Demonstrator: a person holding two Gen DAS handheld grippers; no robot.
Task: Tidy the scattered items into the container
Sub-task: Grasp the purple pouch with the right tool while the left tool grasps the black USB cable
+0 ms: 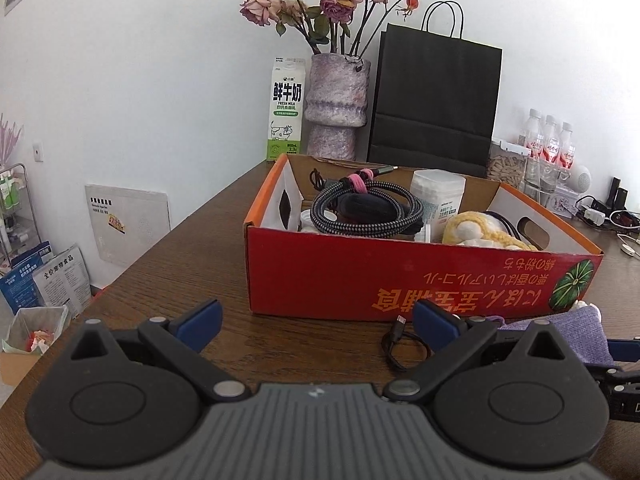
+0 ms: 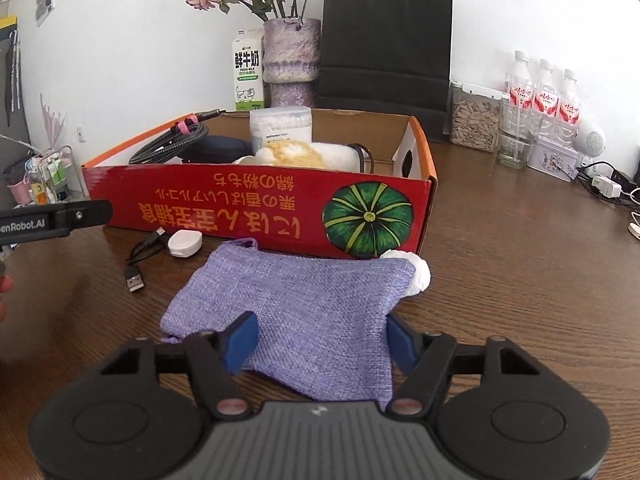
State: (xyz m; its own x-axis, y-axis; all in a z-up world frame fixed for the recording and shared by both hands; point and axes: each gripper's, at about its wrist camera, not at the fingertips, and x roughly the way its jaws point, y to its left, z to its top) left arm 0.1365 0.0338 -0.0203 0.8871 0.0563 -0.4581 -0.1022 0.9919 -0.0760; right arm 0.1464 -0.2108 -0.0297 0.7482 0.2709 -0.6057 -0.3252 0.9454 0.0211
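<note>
A purple cloth pouch [image 2: 304,304] lies flat on the wooden table in front of the red cardboard box [image 2: 256,208]. My right gripper [image 2: 322,338] has its blue pads against the pouch's near end, one on each side. Beside the pouch are a white crumpled tissue [image 2: 416,272], a round white charger [image 2: 185,243] and a black USB cable [image 2: 140,256]. My left gripper [image 1: 318,322] stands open over bare table, with the cable [image 1: 400,344] by its right finger. The box [image 1: 400,272] holds a coiled braided cable [image 1: 366,210], a cotton-swab tub [image 1: 438,196] and a yellow plush [image 1: 476,232].
Behind the box stand a milk carton [image 1: 285,110], a vase of dried roses [image 1: 336,108] and a black paper bag [image 1: 434,104]. A seed jar [image 2: 474,120], a glass, water bottles [image 2: 544,96] and plugs with cords fill the back right. The table's edge [image 1: 152,248] runs along the left.
</note>
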